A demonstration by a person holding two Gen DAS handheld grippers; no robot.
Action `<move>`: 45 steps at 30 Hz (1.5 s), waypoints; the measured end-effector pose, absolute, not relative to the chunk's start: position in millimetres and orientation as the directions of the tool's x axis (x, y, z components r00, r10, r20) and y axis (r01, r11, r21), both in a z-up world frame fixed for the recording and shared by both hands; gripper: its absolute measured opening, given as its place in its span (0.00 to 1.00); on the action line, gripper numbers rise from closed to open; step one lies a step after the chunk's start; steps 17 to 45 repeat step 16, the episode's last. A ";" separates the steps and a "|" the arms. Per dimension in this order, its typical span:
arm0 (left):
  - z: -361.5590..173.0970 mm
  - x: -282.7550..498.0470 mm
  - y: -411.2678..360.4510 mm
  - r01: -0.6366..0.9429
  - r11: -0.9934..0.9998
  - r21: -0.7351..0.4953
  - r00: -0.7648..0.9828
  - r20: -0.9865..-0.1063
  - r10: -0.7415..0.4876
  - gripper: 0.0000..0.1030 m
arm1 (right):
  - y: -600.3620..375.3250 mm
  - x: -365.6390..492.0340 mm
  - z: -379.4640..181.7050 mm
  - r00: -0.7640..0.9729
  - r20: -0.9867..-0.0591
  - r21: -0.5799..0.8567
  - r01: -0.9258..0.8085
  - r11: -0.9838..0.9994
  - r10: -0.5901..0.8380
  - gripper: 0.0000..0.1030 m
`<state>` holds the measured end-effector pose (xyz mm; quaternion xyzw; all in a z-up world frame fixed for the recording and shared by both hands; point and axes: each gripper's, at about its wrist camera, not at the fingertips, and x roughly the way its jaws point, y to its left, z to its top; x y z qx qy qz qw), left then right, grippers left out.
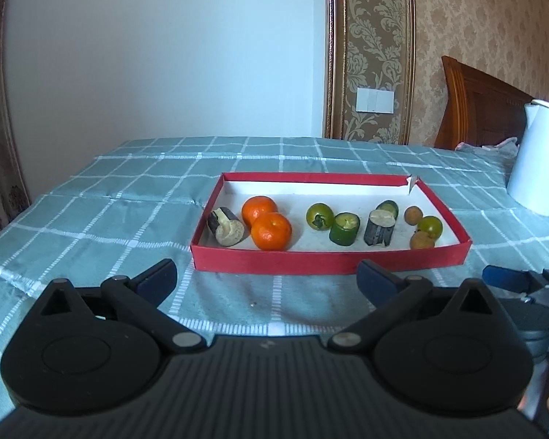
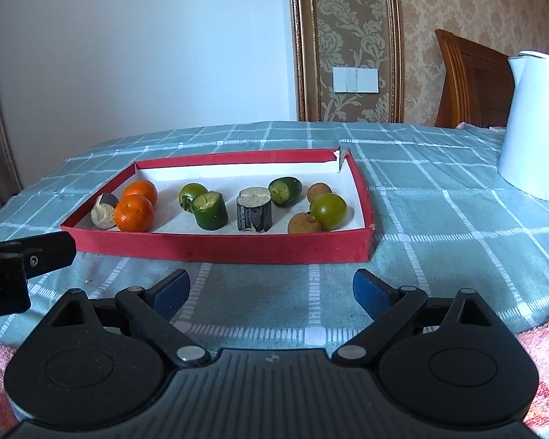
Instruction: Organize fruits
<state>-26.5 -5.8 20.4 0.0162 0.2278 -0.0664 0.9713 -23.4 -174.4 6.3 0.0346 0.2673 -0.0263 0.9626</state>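
Observation:
A red tray (image 1: 329,261) (image 2: 219,247) with a white floor lies on the checked tablecloth. It holds two oranges (image 1: 271,230) (image 2: 133,213), two eggplant pieces (image 1: 226,226) (image 2: 254,214), two cucumber pieces (image 1: 344,228) (image 2: 211,211), two green tomatoes (image 1: 430,225) (image 2: 328,210) and two brown longans (image 1: 422,240) (image 2: 303,223). My left gripper (image 1: 267,280) is open and empty just short of the tray's near wall. My right gripper (image 2: 271,291) is open and empty, also in front of the tray.
A white kettle (image 1: 538,157) (image 2: 534,124) stands at the right of the table. A wooden headboard (image 2: 472,80) and a wall are behind. Pink cloth (image 2: 545,358) lies at the near edge. Each gripper shows at the edge of the other's view.

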 end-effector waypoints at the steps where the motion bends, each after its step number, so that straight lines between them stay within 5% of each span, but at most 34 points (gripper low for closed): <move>1: 21.3 -26.8 -6.0 0.132 0.991 0.000 0.887 -0.446 -0.119 1.00 | -173.5 -23.9 6.5 0.857 -0.514 0.048 0.069 0.996 -0.034 0.94; 45: 14.0 -27.2 -12.3 0.122 0.991 0.063 0.890 -0.448 -0.082 1.00 | -173.2 -23.0 7.2 0.862 -0.504 0.032 0.081 0.996 -0.054 0.94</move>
